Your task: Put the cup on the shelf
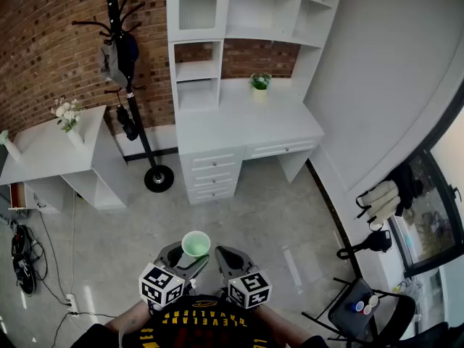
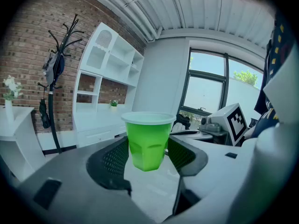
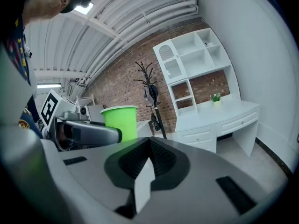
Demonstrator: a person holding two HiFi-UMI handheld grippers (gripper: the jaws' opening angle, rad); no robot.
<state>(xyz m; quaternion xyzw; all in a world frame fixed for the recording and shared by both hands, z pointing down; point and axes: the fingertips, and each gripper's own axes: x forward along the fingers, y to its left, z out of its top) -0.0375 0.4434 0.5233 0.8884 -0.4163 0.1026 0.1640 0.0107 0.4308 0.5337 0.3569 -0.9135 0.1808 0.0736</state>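
A green plastic cup [image 2: 148,141] stands upright between the pads of my left gripper [image 2: 147,154], which is shut on its lower half. In the head view the cup [image 1: 195,244] shows low in the middle, above the floor, with the left gripper [image 1: 183,256] under it. My right gripper [image 1: 226,258] is just to its right, shut and holding nothing; its own view shows its jaws [image 3: 148,158] pressed together and the cup [image 3: 120,122] off to the left. The white shelf unit [image 1: 246,20] rises over the desk [image 1: 246,125] well ahead.
A black coat rack [image 1: 130,85] stands left of the desk. A low white table [image 1: 51,154] with a flower vase [image 1: 69,122] is at the far left. A small potted plant [image 1: 260,83] sits on the desk. A black chair [image 1: 362,310] is at the lower right; cables [image 1: 29,259] lie at the left.
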